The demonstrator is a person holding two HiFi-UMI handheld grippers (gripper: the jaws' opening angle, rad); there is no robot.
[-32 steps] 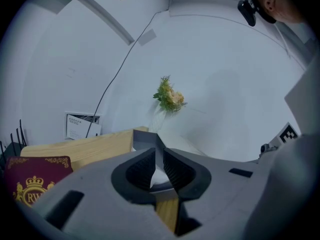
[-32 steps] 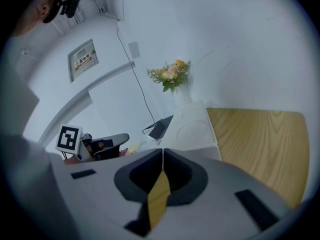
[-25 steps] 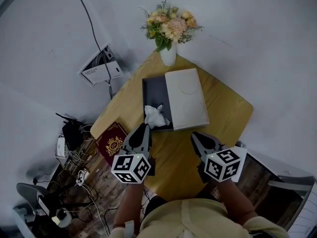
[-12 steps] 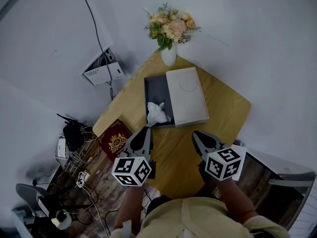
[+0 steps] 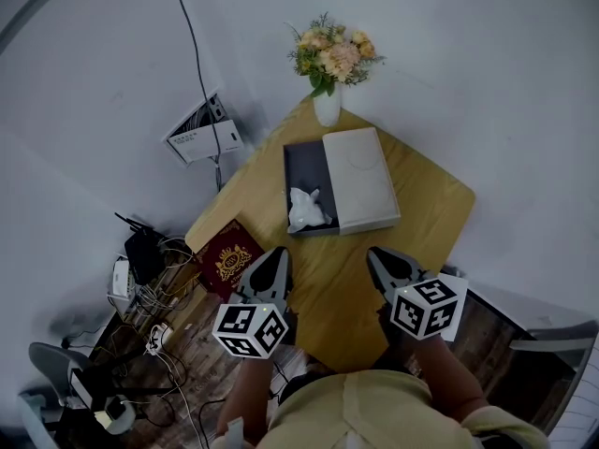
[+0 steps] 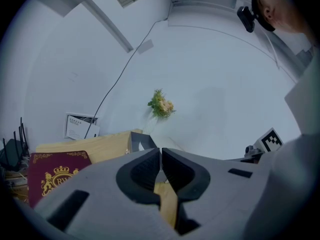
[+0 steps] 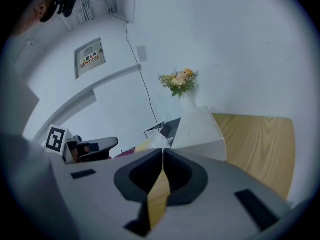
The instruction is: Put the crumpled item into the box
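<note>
Crumpled tissue [image 5: 307, 208] lies inside the grey box [image 5: 301, 162] mid-counter [image 5: 421, 204], its white lid [image 5: 360, 178] off to the right so the tray stays open. The job looks done: left gripper [image 5: 273, 255] and right gripper [image 5: 378, 254] hang at the near edge, jaws pressed together, empty.

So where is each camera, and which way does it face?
Head view: on the person's head, facing steeply down at the table; left gripper and right gripper show.
Left gripper view: on the left gripper, facing along its shut jaws past a booklet to the flowers.
Right gripper view: on the right gripper, facing along its shut jaws at the box.
Shared: all three show flowers and box.
</note>
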